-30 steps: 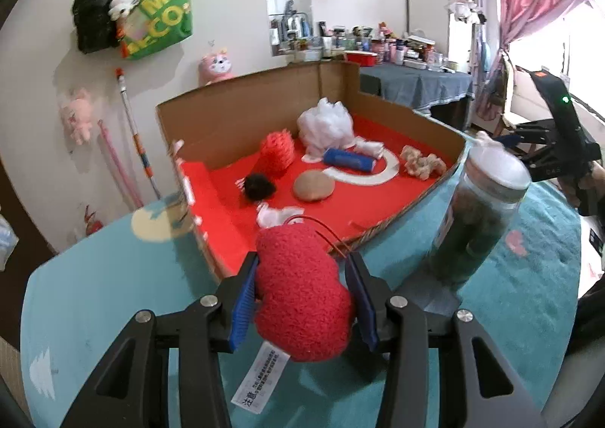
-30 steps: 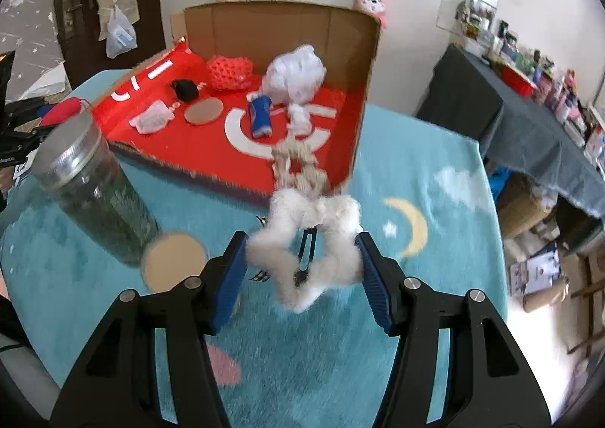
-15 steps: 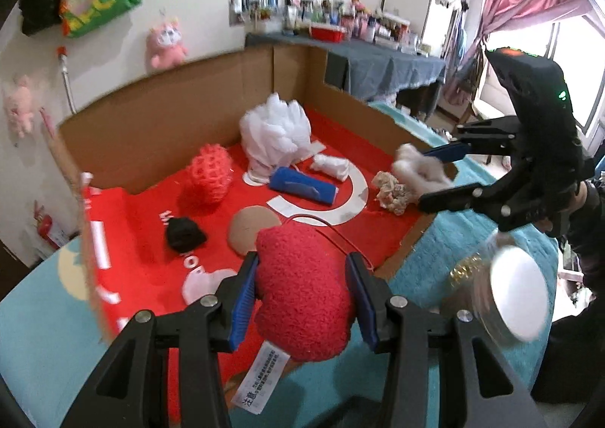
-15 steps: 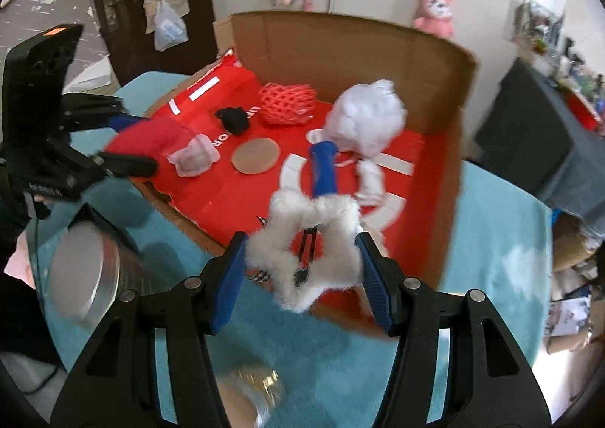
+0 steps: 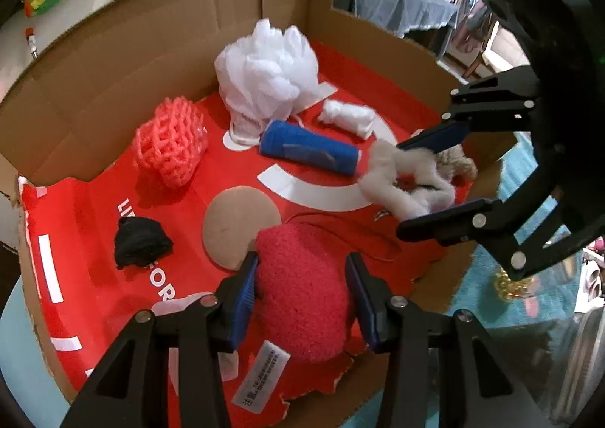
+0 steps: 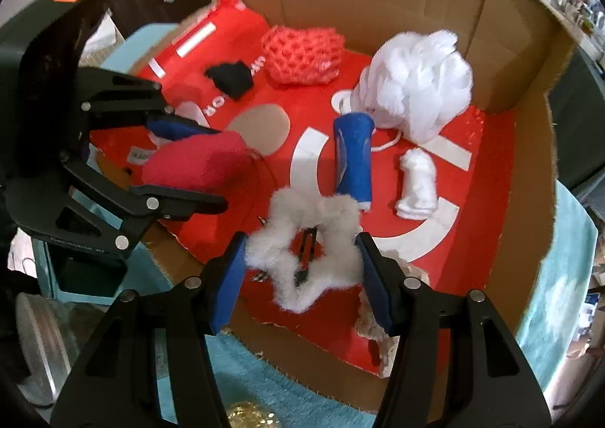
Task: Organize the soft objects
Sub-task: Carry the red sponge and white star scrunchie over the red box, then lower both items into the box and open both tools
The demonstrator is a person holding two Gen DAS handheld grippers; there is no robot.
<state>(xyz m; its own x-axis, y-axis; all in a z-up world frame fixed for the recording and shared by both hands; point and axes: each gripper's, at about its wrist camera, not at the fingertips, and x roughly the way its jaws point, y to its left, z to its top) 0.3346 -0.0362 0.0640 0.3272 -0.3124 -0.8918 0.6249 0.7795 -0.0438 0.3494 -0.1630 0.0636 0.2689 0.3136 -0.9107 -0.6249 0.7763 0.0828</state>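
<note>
I have one big brown cardboard box [image 5: 124,61] with a red printed floor filling both views, its walls across the top of each frame. Inside it I count one white mesh bath pouf [image 5: 266,67] at upper centre, one coral-red knitted net pouch [image 5: 170,142] left of it, one blue rolled cloth [image 5: 310,152] in the middle, one small white rolled cloth [image 5: 348,116] to its right, one flat tan round pad [image 5: 240,222] and one black crumpled scrap [image 5: 140,242] at centre left. A beige knotted rope piece [image 5: 457,161] sits at the right wall, half hidden.

My left gripper [image 5: 300,295], at the lower centre of its view, is clamped on one fuzzy red plush heart [image 5: 302,288] with a white label, held over the box's near edge. My right gripper [image 6: 300,276] is partly closed, its blue pads pressing one fluffy white star-shaped ring [image 6: 302,239], also over the near edge.

One glass jar with a metal lid [image 6: 38,337] stands at lower left, outside the box, on the teal rug [image 6: 559,276].
</note>
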